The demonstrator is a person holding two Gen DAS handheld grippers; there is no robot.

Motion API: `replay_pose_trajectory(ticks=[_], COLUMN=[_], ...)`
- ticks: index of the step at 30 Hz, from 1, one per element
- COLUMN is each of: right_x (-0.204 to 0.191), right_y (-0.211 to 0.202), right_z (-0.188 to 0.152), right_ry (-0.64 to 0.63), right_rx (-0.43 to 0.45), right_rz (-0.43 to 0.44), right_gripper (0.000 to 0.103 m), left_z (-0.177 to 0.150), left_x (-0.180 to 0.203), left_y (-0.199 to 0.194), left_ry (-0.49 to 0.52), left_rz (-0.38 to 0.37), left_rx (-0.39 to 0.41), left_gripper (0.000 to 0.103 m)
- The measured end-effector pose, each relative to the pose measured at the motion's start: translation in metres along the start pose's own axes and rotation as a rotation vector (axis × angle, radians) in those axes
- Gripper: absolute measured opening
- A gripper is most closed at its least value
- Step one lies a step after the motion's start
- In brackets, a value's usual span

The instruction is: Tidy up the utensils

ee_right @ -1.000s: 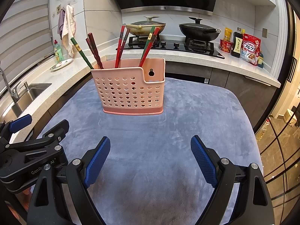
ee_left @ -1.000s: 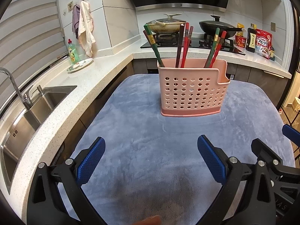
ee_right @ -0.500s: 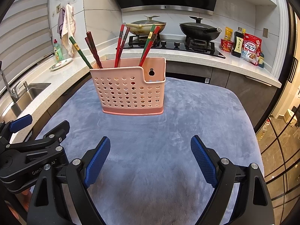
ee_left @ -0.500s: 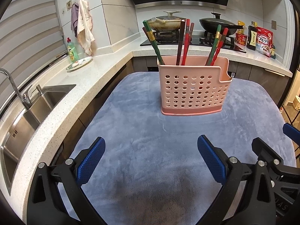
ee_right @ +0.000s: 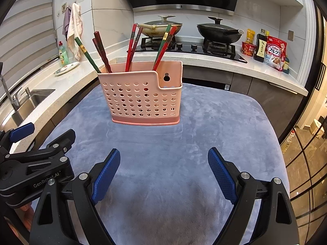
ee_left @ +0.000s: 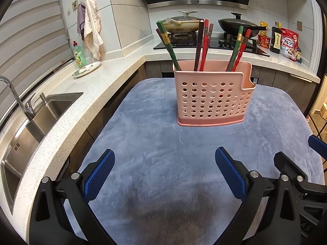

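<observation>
A pink perforated utensil holder stands upright on a blue-grey mat; it also shows in the right wrist view. Several red, green and brown chopsticks stand in it, leaning apart; they also show in the right wrist view. My left gripper is open and empty, low over the mat in front of the holder. My right gripper is open and empty beside it. The left gripper's body shows at the left of the right wrist view.
A white counter with a steel sink and tap runs along the left. A dish-soap bottle and a plate sit on it. Behind the mat are a stove with a lidded pan and a black wok, and food packages.
Both views have tilted or dropped slightly, so the holder sits a little lower in frame. Both grippers stay open and empty. The holder and chopsticks have not moved.
</observation>
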State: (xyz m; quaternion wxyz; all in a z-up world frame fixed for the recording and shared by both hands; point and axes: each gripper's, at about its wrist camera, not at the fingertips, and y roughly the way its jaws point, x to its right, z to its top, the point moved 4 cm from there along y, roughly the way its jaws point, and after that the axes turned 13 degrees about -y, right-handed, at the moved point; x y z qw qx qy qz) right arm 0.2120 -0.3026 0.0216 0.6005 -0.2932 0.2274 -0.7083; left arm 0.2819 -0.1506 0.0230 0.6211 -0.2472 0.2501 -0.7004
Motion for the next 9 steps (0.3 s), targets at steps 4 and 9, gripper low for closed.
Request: replay_pose_trajectory(ticks=[4, 9], right_x=[0.0013, 0.0024], right_y=[0.0033, 0.0075], right_z=[-0.0005, -0.0006], right_ry=[0.004, 0.006], right_rx=[-0.004, -0.007], right_rz=[0.001, -0.001], right_gripper=[0.084, 0.084], left_z=[0.0022, 0.0033], left_x=[-0.0008, 0.0001], left_y=[0.0018, 0.0032], left_ry=[-0.003, 0.004], left_rz=[-0.001, -0.01], left_rx=[-0.007, -0.01], left_gripper=[0.094, 0.094])
